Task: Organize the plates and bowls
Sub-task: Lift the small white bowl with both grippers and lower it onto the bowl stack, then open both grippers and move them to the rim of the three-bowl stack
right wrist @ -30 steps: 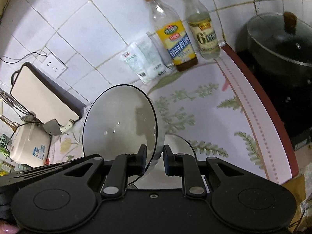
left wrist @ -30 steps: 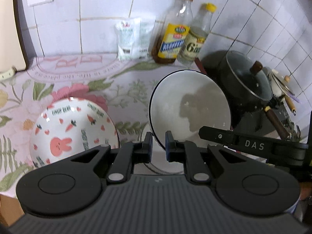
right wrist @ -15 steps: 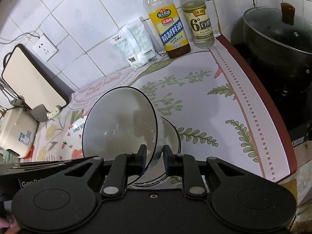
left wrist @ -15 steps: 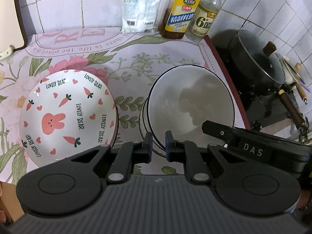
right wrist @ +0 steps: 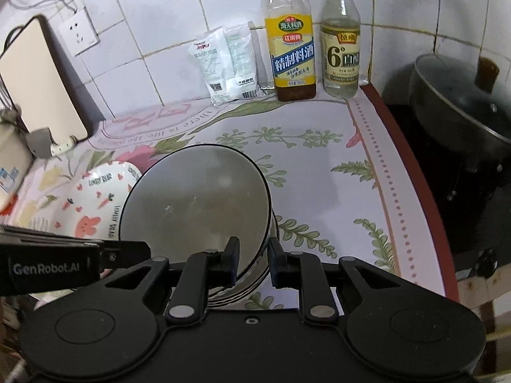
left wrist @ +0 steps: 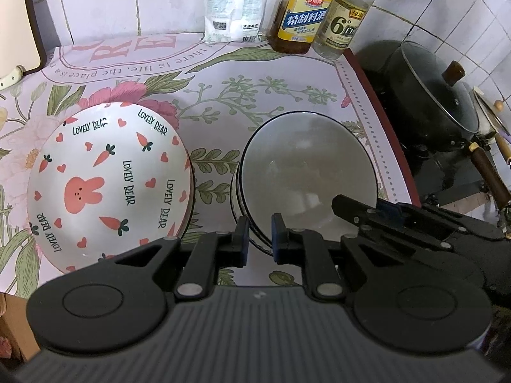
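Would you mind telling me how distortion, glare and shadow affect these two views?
Left wrist: fisheye bends the tile lines; a grey shadow lies inside the white bowl. Right wrist: dark vignette in the corners, glare on the wall, pot underexposed.

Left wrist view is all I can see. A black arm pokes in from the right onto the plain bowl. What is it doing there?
Observer: That is the right gripper. Its own camera shows its two fingers on either side of the black-rimmed bowl, gripping the near rim.
Operator: My picture cuts off the bottle tops. Is the clear one capped?
Observer: Yes, the clear bottle has a yellow cap.
Operator: Is anything on the wall further left?
Observer: A white wall socket is set in the tiles.
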The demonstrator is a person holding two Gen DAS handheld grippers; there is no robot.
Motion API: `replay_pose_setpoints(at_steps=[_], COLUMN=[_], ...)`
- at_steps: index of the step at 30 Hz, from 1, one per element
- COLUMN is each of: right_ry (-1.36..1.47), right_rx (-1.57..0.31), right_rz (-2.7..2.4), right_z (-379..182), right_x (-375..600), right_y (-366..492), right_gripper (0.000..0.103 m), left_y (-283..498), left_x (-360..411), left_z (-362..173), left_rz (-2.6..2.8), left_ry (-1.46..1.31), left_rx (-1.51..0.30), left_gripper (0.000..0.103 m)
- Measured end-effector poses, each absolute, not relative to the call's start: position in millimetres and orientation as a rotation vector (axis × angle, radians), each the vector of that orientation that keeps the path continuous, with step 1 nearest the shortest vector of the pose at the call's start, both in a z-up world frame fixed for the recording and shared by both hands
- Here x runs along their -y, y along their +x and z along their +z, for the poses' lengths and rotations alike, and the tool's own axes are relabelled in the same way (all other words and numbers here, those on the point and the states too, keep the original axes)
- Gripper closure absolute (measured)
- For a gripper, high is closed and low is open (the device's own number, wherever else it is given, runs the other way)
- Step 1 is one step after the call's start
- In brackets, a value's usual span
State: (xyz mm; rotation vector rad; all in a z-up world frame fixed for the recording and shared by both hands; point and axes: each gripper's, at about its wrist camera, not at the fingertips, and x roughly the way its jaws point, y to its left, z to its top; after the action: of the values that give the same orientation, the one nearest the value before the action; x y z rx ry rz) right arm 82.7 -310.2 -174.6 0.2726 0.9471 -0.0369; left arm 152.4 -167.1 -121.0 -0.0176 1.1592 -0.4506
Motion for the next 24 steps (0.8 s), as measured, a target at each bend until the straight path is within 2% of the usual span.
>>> replay_pose_setpoints(at_steps=[10, 20, 24], right_ry=[0.179, 0.273, 0.292], right_rx=[-0.927, -0.895, -0.849], right_rz=[-0.046, -0.038, -0.031], right_z=[-181.0, -183.0, -176.9], right_x=[303.7, 313.8, 316.3], right_y=[86.8, 82.9, 77.5], right_gripper=[0.079, 0.076, 0.069], left_y=[153.8, 149.1, 144.7], left_x=[168.9, 158.7, 149.5], left_z=[-126.3, -128.7, -123.2], left_rz=[-0.447, -0.475, -0.473], left_ry=[-0.003, -0.036, -0.073], left_rx=[-1.149, -1.090, -1.047], left_gripper=[0.089, 0.088, 0.085])
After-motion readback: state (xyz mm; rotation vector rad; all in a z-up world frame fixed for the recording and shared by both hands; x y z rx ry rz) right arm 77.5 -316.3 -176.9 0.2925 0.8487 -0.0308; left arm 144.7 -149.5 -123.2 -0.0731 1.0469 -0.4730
